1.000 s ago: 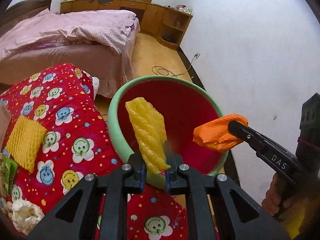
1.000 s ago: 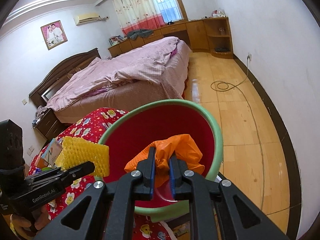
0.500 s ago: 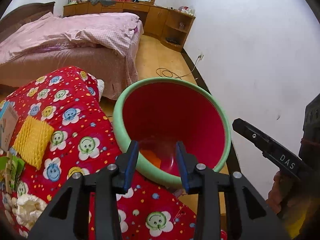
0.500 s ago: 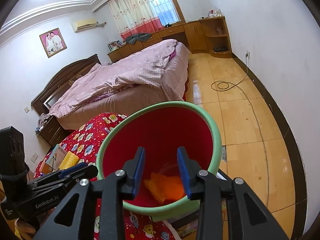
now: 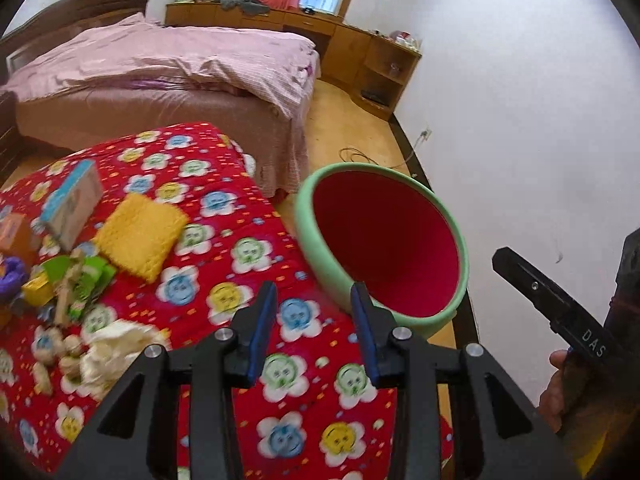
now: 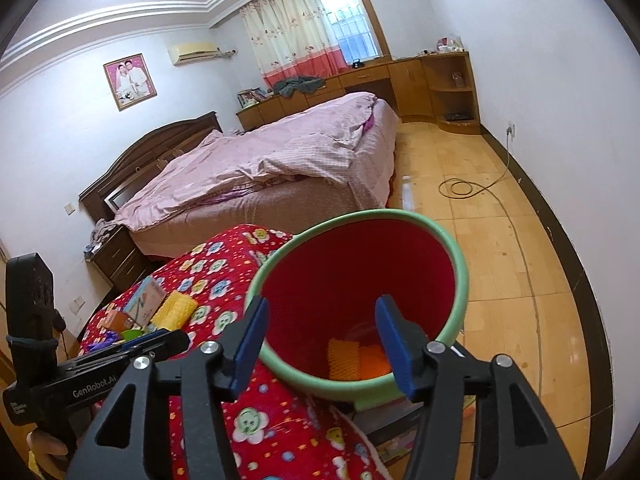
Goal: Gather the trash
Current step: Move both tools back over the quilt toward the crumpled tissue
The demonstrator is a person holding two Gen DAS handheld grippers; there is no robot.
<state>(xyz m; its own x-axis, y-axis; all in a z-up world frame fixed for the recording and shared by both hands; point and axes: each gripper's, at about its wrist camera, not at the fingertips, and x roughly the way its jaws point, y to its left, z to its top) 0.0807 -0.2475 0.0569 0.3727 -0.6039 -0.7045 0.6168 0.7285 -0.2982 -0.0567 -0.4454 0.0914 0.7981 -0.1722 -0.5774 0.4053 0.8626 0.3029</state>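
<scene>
Inside red bin (image 6: 360, 280), ribbed yellow foam (image 6: 343, 358), orange wad (image 6: 374, 362), both jaws wide, empty.

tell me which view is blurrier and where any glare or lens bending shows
Left wrist view: the blurrier, smeared over the clutter and the red quilt; its own fingers stay sharp. Right wrist view: mostly crisp, the foam pieces in the bin readable; glare blows out the ceiling's top left corner; the skirting board bows. Both have dark fisheye corners.

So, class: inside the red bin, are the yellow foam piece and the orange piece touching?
Touching: the right wrist view shows the yellow foam piece pressed against the orange piece, no gap, on the bin floor.
</scene>
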